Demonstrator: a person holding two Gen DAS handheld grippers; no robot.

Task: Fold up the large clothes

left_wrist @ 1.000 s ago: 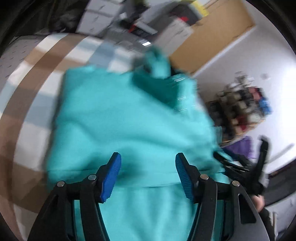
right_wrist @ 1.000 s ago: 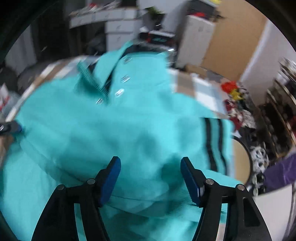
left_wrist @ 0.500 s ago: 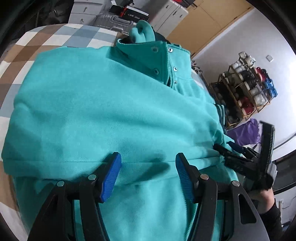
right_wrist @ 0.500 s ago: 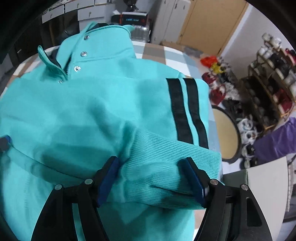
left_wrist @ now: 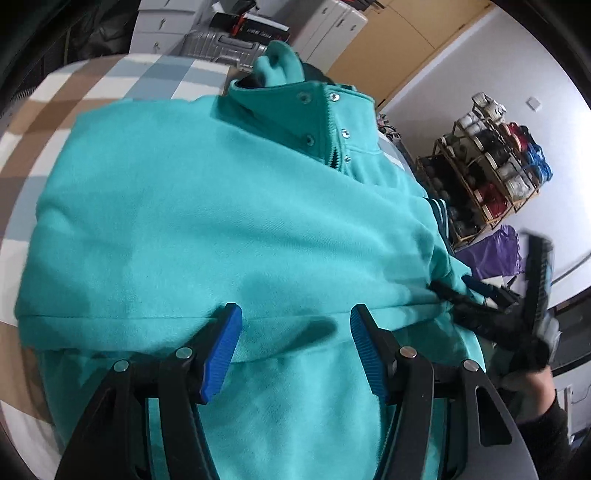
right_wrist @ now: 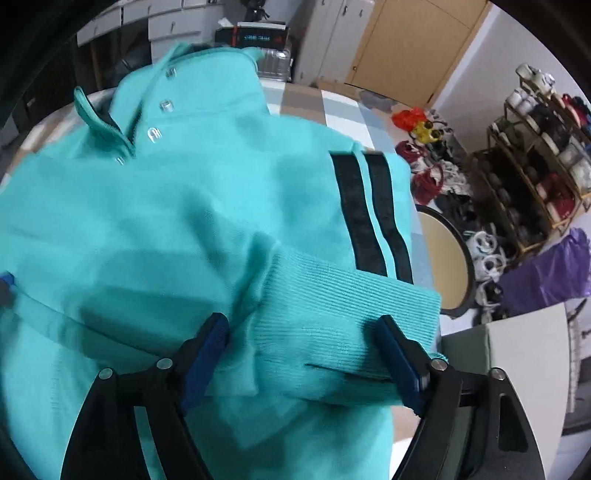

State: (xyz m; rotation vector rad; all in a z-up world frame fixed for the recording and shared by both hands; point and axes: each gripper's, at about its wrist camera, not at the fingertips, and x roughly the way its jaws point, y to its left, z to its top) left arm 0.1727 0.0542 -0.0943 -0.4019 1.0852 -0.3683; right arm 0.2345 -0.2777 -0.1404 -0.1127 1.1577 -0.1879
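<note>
One teal fleece jacket (left_wrist: pixel 207 221) lies spread over a checked worktop (left_wrist: pixel 74 96) of brown, white and pale blue squares, its soft napped cloth folded so that a straight horizontal fold edge runs across the near part. At the far end the stand-up collar (left_wrist: pixel 295 99) is open, lined with round metal snaps (right_wrist: pixel 154 133) along a placket. Seen from the right wrist, a sleeve is laid across the body, bearing two black stripes (right_wrist: pixel 373 214) and ending in a ribbed knit cuff (right_wrist: pixel 343 317) of the same teal.

The left gripper (left_wrist: pixel 295 343), black with ridged blue pads, hovers just over the fold edge; its jaws stand apart, the fold edge passing between them with neither pad pressing the fleece. The right gripper (right_wrist: pixel 306 354) straddles the ribbed cuff, and its jaws are opening, the cuff lying between them, released rather than pinched. In the left wrist view the right gripper (left_wrist: pixel 491 317) shows at the jacket's right edge, carried by a hand (left_wrist: pixel 528 380) in a dark sleeve.

Beyond the worktop to the right stand a wooden shoe rack (right_wrist: pixel 535 162), a purple bag (right_wrist: pixel 546 273) and a round tan tabletop with a dark rim (right_wrist: pixel 443 258); far off are white drawers (left_wrist: pixel 166 29) and a tan door (right_wrist: pixel 406 48).
</note>
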